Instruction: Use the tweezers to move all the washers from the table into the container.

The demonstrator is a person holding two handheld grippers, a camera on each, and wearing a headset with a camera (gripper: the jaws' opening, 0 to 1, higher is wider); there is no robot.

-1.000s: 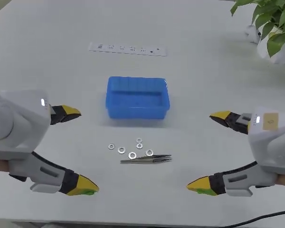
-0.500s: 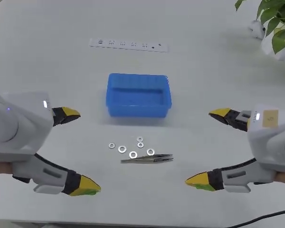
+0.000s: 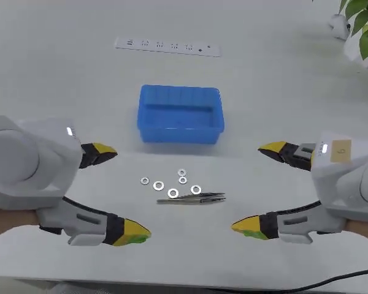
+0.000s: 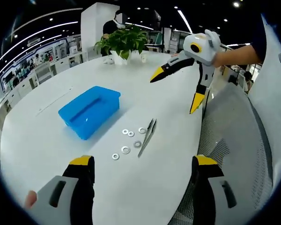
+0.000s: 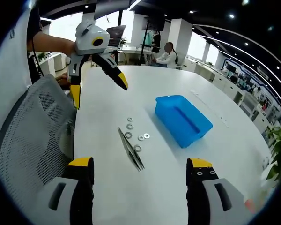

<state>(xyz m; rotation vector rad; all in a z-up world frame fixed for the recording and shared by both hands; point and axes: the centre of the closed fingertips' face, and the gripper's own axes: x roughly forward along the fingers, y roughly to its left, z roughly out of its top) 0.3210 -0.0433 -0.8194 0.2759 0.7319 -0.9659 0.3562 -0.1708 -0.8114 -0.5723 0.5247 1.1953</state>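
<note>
Several small metal washers (image 3: pixel 172 185) lie loose on the white table (image 3: pixel 61 79), just in front of a blue container (image 3: pixel 181 114). Thin metal tweezers (image 3: pixel 191 198) lie flat beside them, touching nothing else. My left gripper (image 3: pixel 129 193) hovers open to the left of the washers. On the opposite side my right gripper (image 3: pixel 248 187) is open too. In the left gripper view the container (image 4: pixel 90 110), washers (image 4: pixel 129 140) and tweezers (image 4: pixel 147 136) lie ahead of my open jaws. The right gripper view has the tweezers (image 5: pixel 131 149) and container (image 5: pixel 183 119) ahead.
A white power strip (image 3: pixel 167 46) lies beyond the container. A potted plant (image 3: pixel 362 30) stands at the far right corner. A dark cable (image 3: pixel 331 283) runs along the table's near edge. A mesh chair (image 5: pixel 42 126) stands by the table, and a person (image 5: pixel 167 54) sits far behind.
Both grippers have drifted a little inward toward the washers, still open. The head camera has tipped, so the whole scene sits slightly higher. Washers and tweezers have not moved.
</note>
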